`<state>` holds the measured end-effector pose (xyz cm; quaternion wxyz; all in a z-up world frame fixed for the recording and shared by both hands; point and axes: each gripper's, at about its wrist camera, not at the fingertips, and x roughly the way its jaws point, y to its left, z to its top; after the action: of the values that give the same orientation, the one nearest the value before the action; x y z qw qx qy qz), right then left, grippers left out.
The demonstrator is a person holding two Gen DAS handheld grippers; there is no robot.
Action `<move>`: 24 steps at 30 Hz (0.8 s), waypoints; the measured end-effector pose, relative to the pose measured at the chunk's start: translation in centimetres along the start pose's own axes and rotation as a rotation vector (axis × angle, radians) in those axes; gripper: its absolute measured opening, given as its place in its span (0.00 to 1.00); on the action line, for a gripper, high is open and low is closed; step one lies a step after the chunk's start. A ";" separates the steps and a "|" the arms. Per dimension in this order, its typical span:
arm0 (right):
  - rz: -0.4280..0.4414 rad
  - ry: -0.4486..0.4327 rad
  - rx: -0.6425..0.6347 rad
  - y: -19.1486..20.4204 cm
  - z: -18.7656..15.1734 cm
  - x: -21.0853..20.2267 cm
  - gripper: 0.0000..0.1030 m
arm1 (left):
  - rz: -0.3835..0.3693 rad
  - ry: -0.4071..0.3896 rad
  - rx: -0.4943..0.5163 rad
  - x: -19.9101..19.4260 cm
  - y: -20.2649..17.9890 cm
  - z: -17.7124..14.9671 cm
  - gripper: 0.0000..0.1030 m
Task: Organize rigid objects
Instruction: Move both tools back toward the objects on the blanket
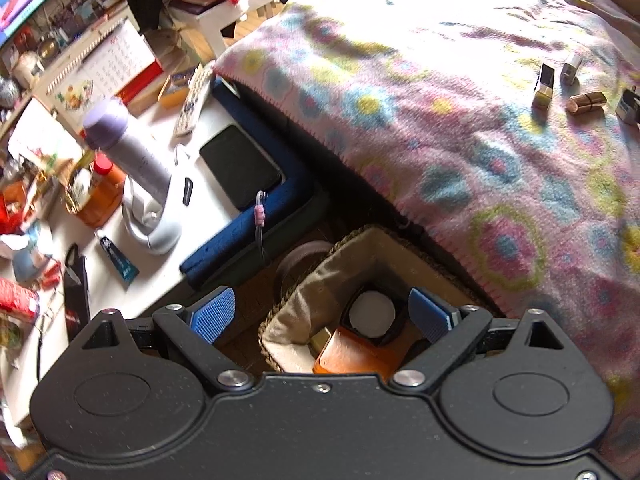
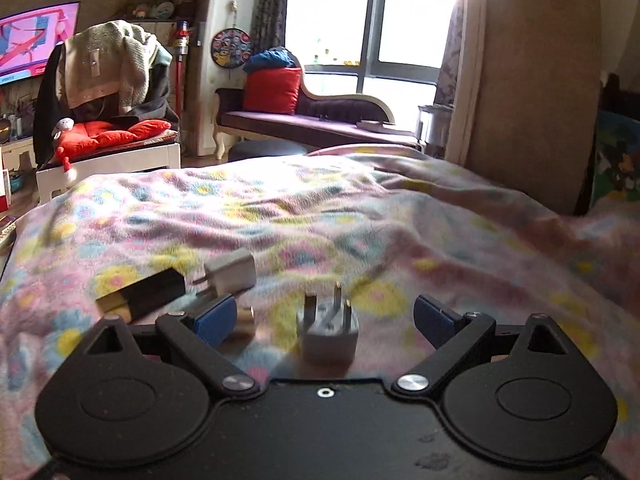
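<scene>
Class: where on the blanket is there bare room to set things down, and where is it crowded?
Free: the blanket between basket and lipstick. Crowded: around the plug adapter, charger and lipstick; the basket is filling.

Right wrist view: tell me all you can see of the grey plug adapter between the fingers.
The grey plug adapter is a small boxy block, plastic by its look, with three flat metal prongs pointing up. It stands on the floral fleece blanket, between the open fingers of the right gripper, which do not touch it. Its lower edge is hidden behind the gripper body.
</scene>
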<state>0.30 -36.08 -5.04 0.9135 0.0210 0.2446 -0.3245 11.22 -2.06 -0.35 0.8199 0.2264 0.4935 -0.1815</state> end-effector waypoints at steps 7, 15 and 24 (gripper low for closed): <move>0.115 0.058 0.123 -2.1 -0.1 4.0 0.93 | -0.001 -0.027 0.089 0.5 -6.1 4.1 0.89; 0.161 0.086 0.234 -4.3 -0.3 4.6 0.93 | -0.056 -0.145 0.146 2.7 -15.4 10.7 0.89; 0.132 0.093 0.216 -4.3 -0.4 4.3 0.93 | -0.019 -0.142 0.143 6.7 -18.6 13.4 0.89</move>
<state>0.40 -41.86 -6.83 0.9128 0.1505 0.2485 -0.2869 14.23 -25.40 -4.42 0.8328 0.2663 0.4221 -0.2395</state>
